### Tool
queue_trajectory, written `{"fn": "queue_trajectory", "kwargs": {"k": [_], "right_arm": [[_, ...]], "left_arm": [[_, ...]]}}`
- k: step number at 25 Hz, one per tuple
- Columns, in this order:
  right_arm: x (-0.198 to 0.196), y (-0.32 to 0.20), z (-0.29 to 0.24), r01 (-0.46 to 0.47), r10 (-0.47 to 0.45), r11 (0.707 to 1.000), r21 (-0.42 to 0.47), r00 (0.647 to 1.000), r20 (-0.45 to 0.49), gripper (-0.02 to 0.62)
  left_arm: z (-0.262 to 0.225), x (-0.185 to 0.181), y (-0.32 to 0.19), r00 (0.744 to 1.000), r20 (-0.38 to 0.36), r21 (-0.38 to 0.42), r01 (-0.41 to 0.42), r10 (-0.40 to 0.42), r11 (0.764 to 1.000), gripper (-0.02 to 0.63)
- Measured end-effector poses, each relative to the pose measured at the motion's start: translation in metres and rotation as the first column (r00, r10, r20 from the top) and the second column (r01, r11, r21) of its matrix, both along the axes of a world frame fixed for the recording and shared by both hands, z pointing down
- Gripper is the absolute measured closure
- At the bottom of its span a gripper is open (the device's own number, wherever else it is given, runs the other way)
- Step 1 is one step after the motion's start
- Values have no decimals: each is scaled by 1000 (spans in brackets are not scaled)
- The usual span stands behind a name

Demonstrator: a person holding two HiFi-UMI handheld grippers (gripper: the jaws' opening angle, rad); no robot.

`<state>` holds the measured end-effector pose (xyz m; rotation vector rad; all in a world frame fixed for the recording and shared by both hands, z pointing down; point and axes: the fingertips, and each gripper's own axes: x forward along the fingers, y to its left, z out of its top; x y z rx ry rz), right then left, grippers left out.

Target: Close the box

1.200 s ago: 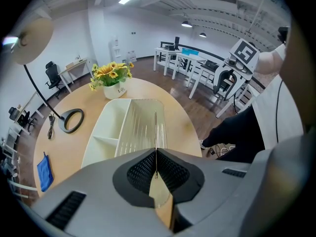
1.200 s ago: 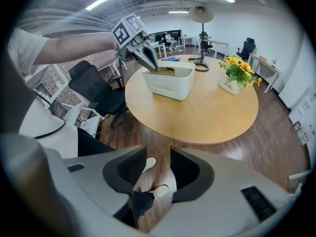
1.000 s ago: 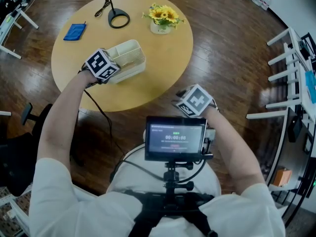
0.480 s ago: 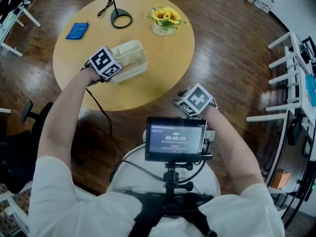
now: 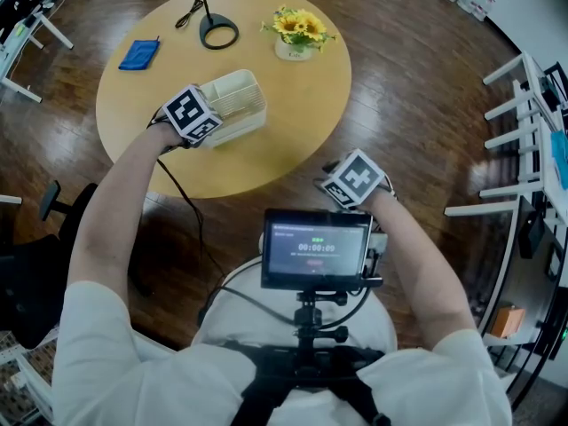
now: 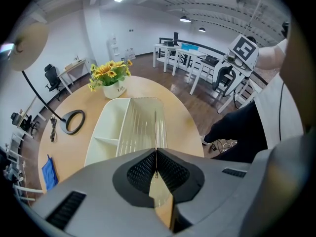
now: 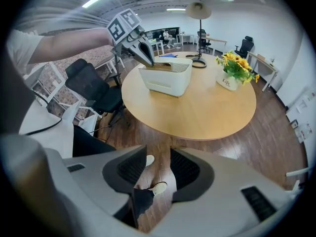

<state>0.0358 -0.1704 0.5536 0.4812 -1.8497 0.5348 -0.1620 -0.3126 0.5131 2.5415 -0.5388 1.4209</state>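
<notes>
Open-plan office, dark wood floor (image 5: 417,105), one round wooden desk (image 5: 293,140). Progress: closing is started, not finished, by my read. The left tool (image 6: 156,157) is clamped tight on the thin free edge of the ribbed translucent lid (image 6: 143,127), and that edge runs straight ahead out of the jaws. The cream box (image 5: 248,131) sits on the desk directly in front of and under that tool. Left of the jaws its inside is uncovered, so the lid isn't down across the whole top. I can't tell the exact lid angle; from the right gripper view it looks low over the box. Left to do, as I judge it: bring the lid over the open side, seat it, let go. The right tool (image 7: 158,157) has its jaws apart with nothing in them, only floor and a shoe beyond. It hangs off the desk edge, well apart from the box, which lies far ahead of it and to its left. Counts: 1 box, 1 lid, 2 uncovered compartments split by 1 divider (anything under the lid is hidden), 2 tools. Beyond the box from the left tool: 1 sunflower pot (image 5: 294,43), 1 lamp (image 6: 32,41) with a ring base, 1 cable (image 6: 51,127) beside that base, and 1 blue cloth (image 5: 140,53) furthest to the left. Also 1 screen (image 5: 315,248) on the person's chest rig.
</notes>
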Motion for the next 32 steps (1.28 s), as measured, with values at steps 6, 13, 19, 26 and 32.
{"fn": "queue_trajectory", "kwargs": {"k": [6,13,19,26,32], "right_arm": [[4,-2,-2,-8,8,1000,4,1000,-4,437],[6,-3,-1,-5,5,1000,3,1000,-14,437],[6,-2,0,-3,3,1000,1,1000,-21,437],[7,-2,0,0,1,1000,2,1000,-25,437],[9,0,0,-4,4,1000,0,1000,-29,437]], "left_arm": [[1,0,0,1000,12,11,9,-9,1000,606],[-3,1,-2,997,-62,-12,33,-33,999,606],[2,-4,-3,996,-75,-26,49,-51,998,606],[-1,1,-2,997,-72,9,26,-25,1000,606],[2,0,-3,996,-84,-21,35,-37,999,606]]}}
